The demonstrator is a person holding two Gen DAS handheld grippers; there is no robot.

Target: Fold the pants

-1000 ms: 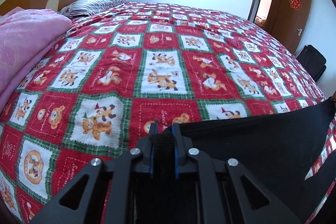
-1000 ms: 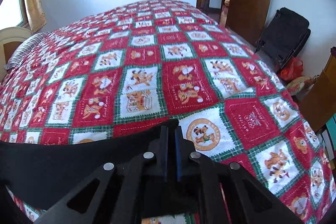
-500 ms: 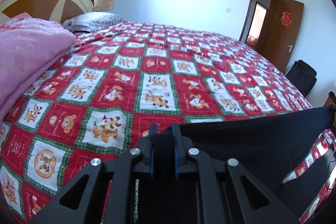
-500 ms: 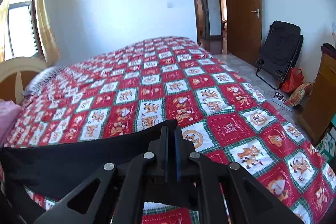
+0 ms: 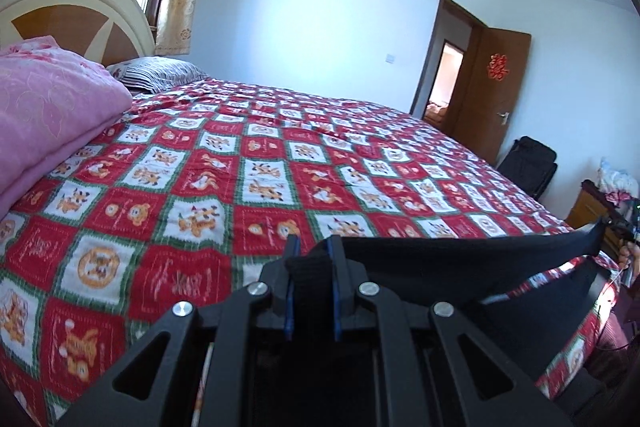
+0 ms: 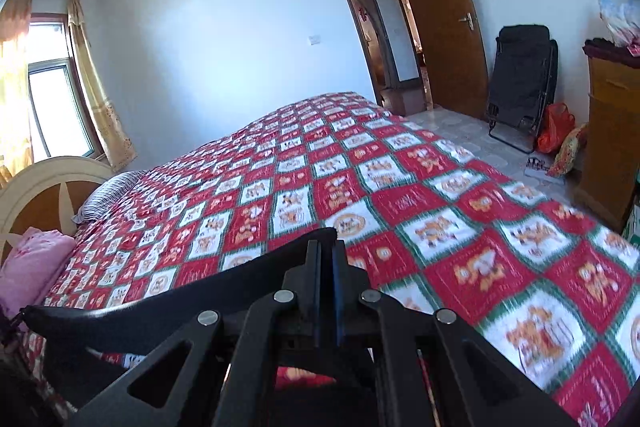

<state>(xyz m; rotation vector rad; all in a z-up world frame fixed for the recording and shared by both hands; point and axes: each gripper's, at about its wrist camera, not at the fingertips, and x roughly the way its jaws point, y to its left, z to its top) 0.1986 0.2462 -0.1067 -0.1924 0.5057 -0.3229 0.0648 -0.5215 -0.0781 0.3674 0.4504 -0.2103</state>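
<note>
- The left gripper (image 5: pixel 311 255) is clamped on a thick bunched corner of the black pants (image 5: pixel 460 259), its jaws only a little apart with the cloth filling the gap.
- The right gripper (image 6: pixel 327 251) is pinched nearly fully closed on the other corner of the same edge — a thinner bite of cloth.
- The pants (image 6: pixel 180 303) hang as a taut band between the two grippers, held above the near edge of the bed's red patchwork quilt (image 5: pixel 260 163), with the rest drooping below and out of clear sight.
- To do this step well, the person would likely keep the held edge stretched and level, both hands at the same height, so the cloth lands flat.
- Slack on one side would probably skew the fold — the thin right-hand bite looks likelier to slip.
- The open quilt ahead, away from the pink blanket (image 5: pixel 48 115), seems the sensible place to lay the pants.
</note>
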